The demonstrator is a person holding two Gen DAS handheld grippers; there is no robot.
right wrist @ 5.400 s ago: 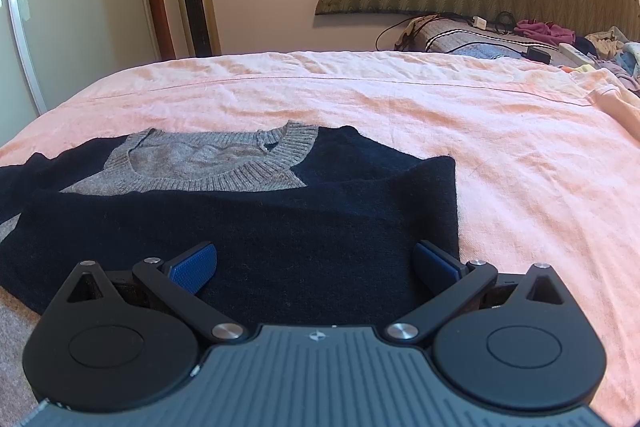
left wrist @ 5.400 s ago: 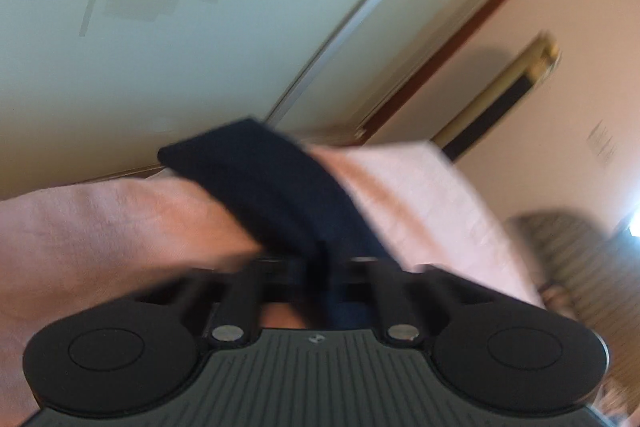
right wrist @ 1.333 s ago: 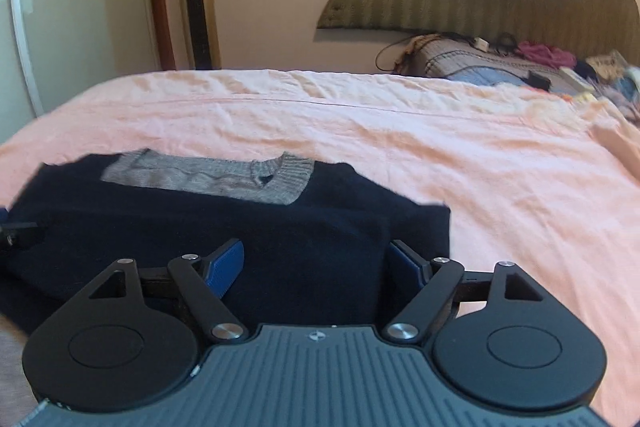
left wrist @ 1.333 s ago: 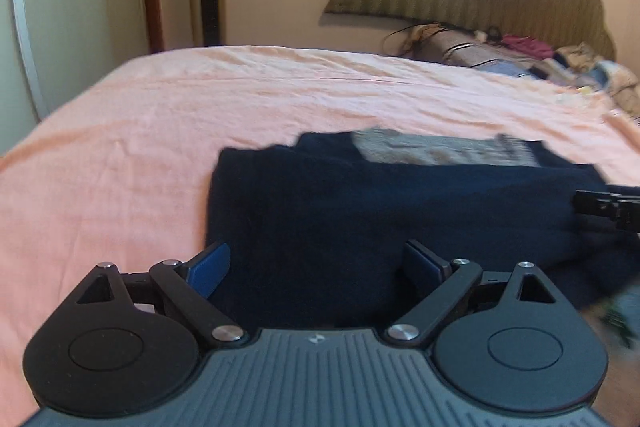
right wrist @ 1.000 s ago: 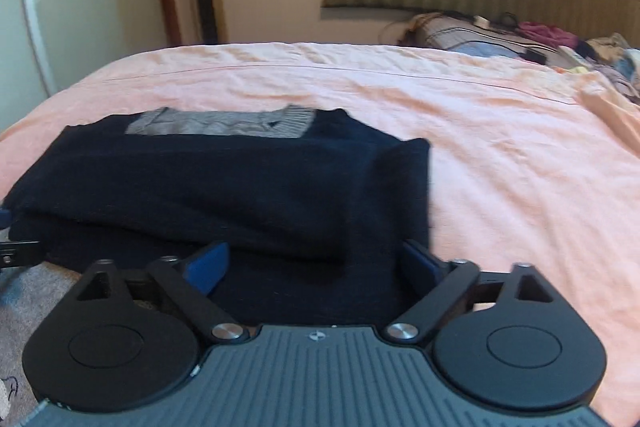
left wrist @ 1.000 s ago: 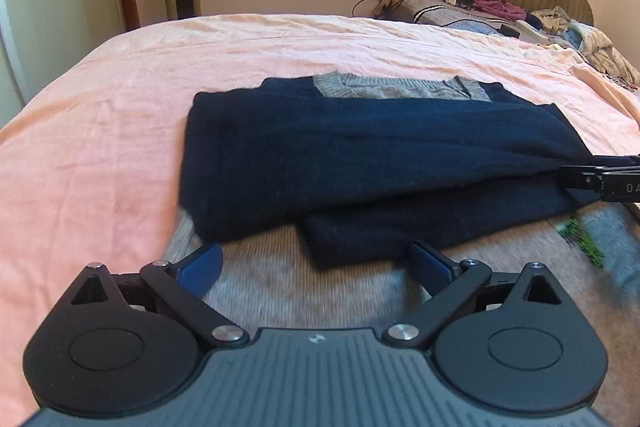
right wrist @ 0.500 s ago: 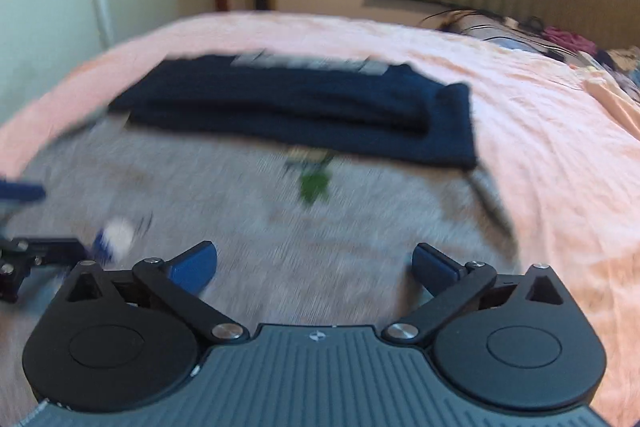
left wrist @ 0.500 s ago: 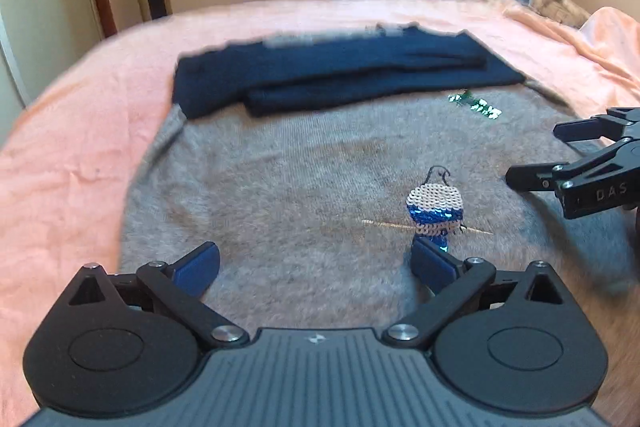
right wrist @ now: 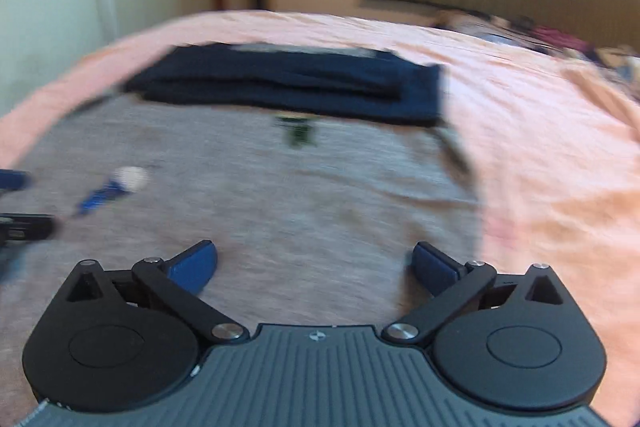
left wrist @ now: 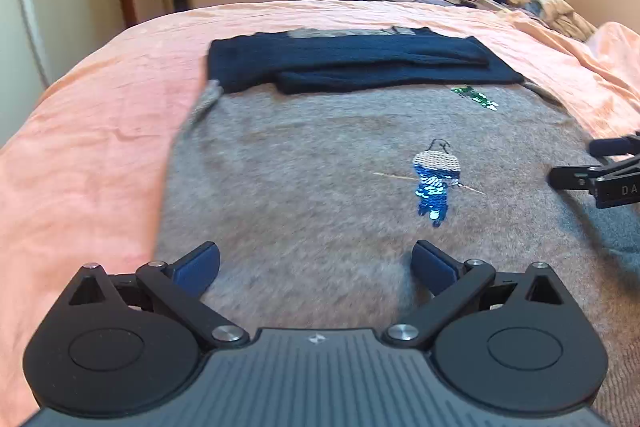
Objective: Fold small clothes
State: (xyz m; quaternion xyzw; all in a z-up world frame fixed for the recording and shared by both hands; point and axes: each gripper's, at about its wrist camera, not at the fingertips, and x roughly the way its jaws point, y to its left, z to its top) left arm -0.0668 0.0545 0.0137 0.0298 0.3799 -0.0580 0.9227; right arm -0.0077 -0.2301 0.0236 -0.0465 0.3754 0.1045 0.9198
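Grippers, left (left wrist: 315,259) and right (right wrist: 315,259), are both hovering spread wide over fuzzy grey sweater (left wrist: 320,187) with folded navy sleeves (left wrist: 352,65), gripping nothing

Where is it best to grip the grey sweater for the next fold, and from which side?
Probably the bottom hem of the grey sweater, one corner per gripper, approached from the near side. It lies flat, sleeves already folded across the top, and both open grippers, left and right, hover above its lower part.

Warm daylight, right-wrist motion blur
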